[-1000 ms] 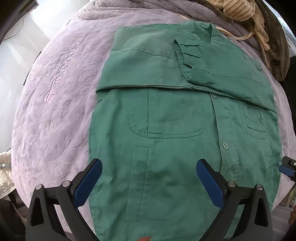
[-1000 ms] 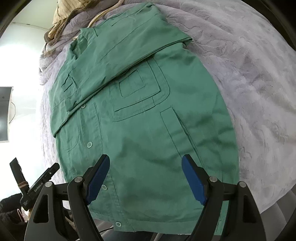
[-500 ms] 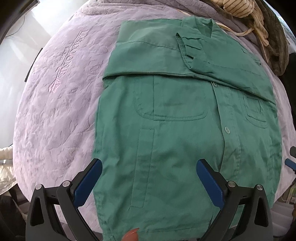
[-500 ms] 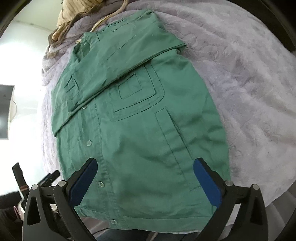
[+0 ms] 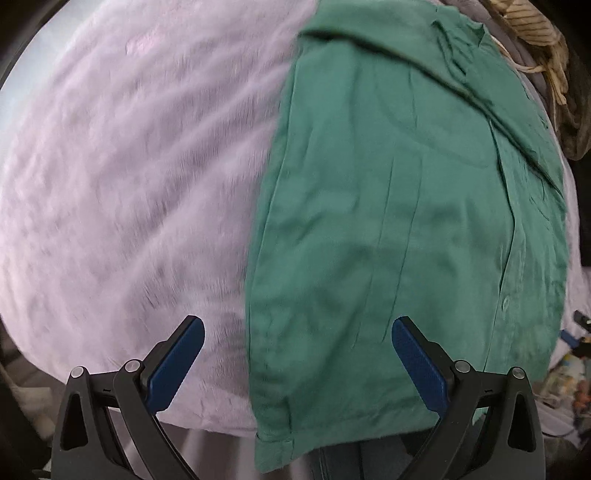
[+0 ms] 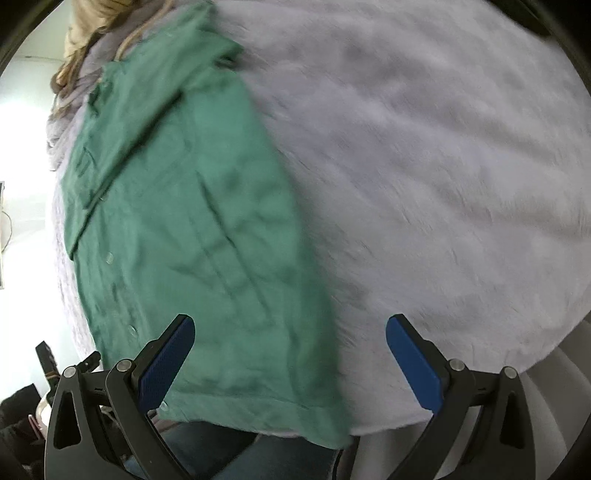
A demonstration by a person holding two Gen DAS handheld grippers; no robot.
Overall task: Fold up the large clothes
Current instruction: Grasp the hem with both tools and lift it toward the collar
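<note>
A green button-up shirt [image 5: 406, 221] lies flat on a lilac plush blanket [image 5: 129, 184], its sleeves folded across the chest at the far end. My left gripper [image 5: 297, 328] is open just above the shirt's left side edge, with the left hem corner [image 5: 273, 443] below and between its fingers. In the right wrist view, the shirt [image 6: 192, 221] fills the left half. My right gripper [image 6: 291, 325] is wide open over the shirt's right edge, near the right hem corner [image 6: 328, 432]. Neither gripper holds anything.
A striped beige cloth [image 5: 532, 29] and dark fabric are piled beyond the collar. The blanket [image 6: 443, 184] spreads wide on both sides of the shirt. The bed's near edge runs just under the hem, with a person's jeans [image 6: 229, 454] below it.
Both grippers have moved apart and lower, the left toward the shirt's left edge, the right toward its right edge. The right jaws have widened. The shirt has not moved.
</note>
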